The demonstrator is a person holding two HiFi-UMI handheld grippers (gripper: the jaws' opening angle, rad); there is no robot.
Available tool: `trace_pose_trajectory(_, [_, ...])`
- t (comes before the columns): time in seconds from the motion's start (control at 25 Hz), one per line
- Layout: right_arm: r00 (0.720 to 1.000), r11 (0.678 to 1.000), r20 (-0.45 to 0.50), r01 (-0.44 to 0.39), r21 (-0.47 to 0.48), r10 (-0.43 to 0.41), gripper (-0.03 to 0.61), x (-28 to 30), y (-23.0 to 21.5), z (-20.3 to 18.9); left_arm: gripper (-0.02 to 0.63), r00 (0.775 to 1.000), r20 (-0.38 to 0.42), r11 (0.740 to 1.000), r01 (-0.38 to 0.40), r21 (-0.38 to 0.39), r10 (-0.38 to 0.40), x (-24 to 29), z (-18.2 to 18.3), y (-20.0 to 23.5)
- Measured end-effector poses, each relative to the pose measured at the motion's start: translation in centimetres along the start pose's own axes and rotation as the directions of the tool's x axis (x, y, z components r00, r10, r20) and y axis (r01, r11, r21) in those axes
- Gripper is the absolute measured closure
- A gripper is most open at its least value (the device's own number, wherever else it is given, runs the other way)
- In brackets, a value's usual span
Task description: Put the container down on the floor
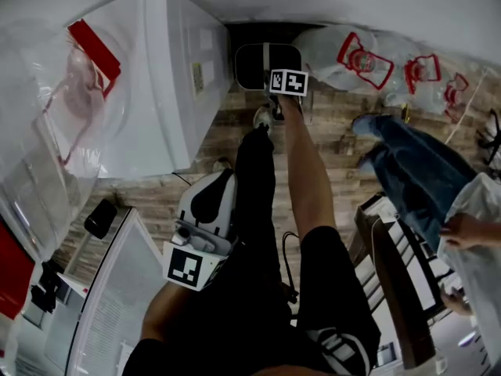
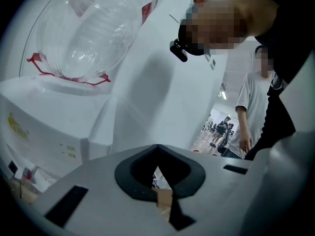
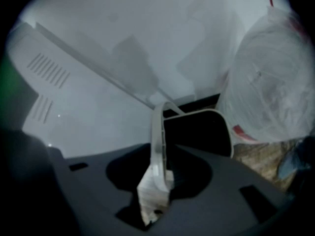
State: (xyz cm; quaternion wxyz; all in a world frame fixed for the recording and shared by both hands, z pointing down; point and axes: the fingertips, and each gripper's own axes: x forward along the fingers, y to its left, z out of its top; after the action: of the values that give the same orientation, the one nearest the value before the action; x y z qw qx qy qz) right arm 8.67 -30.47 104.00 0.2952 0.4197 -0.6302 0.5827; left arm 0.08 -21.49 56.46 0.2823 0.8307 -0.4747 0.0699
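The task looked all but done. The container (image 1: pixel 252 67) sat low at the foot of the wall and, by the look of it, rested on the floor (image 1: pixel 329 175), just beyond the right gripper (image 3: pixel 155 183) at the end of the person's outstretched arm. Its handle (image 3: pixel 158 136) rose upright from the rim and ran down between that gripper's jaws. Those jaws stood apart, the gap wider than the thin handle, so they seemed to sit loosely about it rather than clamped on it. The dark body of the container lay straight ahead of the jaws. A bag (image 3: pixel 275 82) lay to the right of them, just beside the container, and the white side of a dispenser (image 1: pixel 168 84) rose to their left.

The left gripper (image 2: pixel 162 193) hung well apart from the container, back beside the person's leg. Its jaws were a narrow slit apart with nothing between them, and the dispenser's bottle (image 2: pixel 93 28) stood ahead of them and above. It appeared to have no part in the work.

What seemed left was small: drawing the right jaws clear of the handle without snagging it or tipping the container. No view showed the container's base, so its contact with the floor was a judgement.
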Motion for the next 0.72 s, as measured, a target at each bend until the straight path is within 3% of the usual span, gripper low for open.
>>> trace_pose_trajectory(0.32, [0.999, 0.999, 0.022, 0.034, 0.002, -0.034, 0.442, -4.5, 1.3, -0.4, 0.586, 0.999, 0.037, 1.000, 0.022, 0.011, -0.023, -2.8, 2.6, -1.4])
trace_pose_trajectory(0.48, [0.996, 0.998, 0.053, 0.067, -0.005, -0.066, 0.511, -8.4, 3.0, -1.4, 0.586, 0.997, 0.070, 0.999, 0.034, 0.026, -0.036, -5.5, 4.5, -2.0])
trace_pose_trajectory(0.72, [0.989, 0.996, 0.120, 0.088, 0.012, -0.089, 0.538, -15.7, 6.6, -2.8, 0.586, 0.988, 0.130, 0.995, 0.070, 0.076, -0.080, -10.4, 7.6, -3.5])
